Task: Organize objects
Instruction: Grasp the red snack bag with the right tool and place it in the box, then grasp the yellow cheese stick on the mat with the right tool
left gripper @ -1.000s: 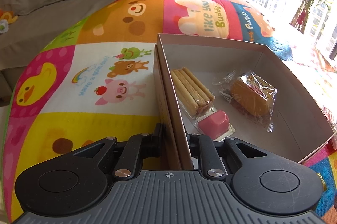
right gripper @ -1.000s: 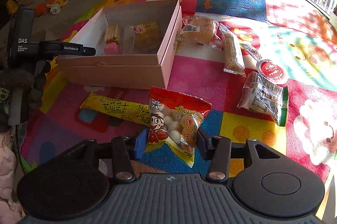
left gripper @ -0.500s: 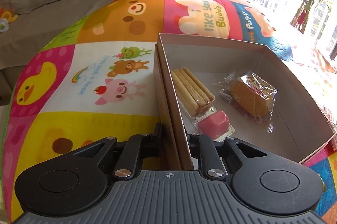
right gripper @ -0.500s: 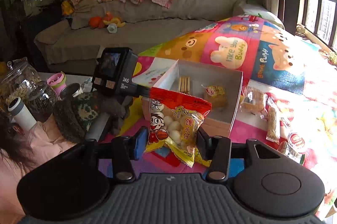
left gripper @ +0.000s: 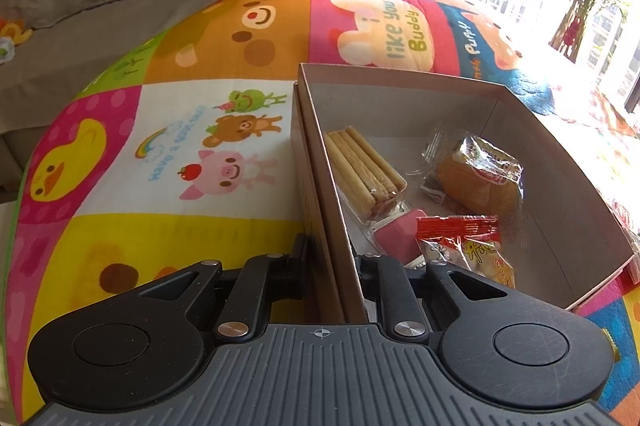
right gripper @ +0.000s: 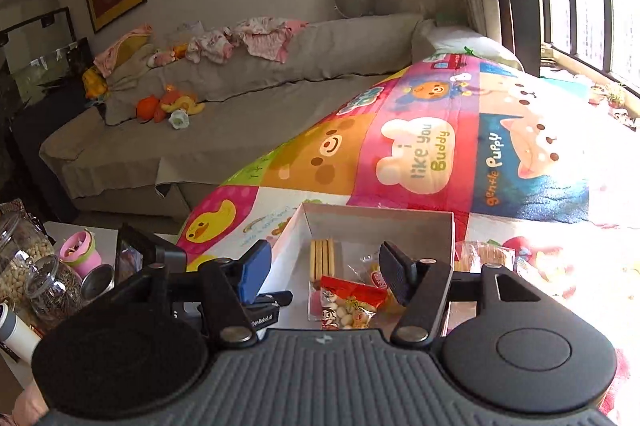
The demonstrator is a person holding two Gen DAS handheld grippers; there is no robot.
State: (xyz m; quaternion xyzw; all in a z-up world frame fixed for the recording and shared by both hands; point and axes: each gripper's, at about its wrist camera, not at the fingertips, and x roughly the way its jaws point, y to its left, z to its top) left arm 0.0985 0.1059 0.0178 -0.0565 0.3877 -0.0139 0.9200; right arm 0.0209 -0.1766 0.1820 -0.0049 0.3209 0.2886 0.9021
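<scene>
1. Snack box [left gripper: 472, 93] – open cardboard box on the cartoon play mat [left gripper: 224, 37], holding everything packed so far. My left gripper [left gripper: 335, 258] is clamped narrow on its near wall, one finger outside, one inside, steadying it.
2. My right gripper [right gripper: 320, 276] hangs above the box, jaws opening, nothing between the pads. The red-and-yellow snack bag [left gripper: 464, 246] lies below them in the box's near end, clear of both fingers.
3. Step in hand, as I judge it: releasing the bag. To do it well – let the jaws spread fully, lift straight up so a pad doesn't snag the bag's crimped top, keep my left grip firm so the light box doesn't slide on the soft mat.
4. Already in the box: wrapped cake [left gripper: 476, 177] mid-box, biscuit stick pack [left gripper: 364, 171] along the held wall, pink sweet [left gripper: 396, 236] touching the bag.
5. Around: more wrapped snacks [right gripper: 486, 254] on the mat just beside the box's far wall, likely next. Sofa [right gripper: 240, 105] with clothes and toys behind; jars [right gripper: 36, 278] and a pink cup [right gripper: 78, 252] on a side table, well apart.
6. In the way: free floor in the box is shrinking, and my left finger inside the wall takes up the near corner.
</scene>
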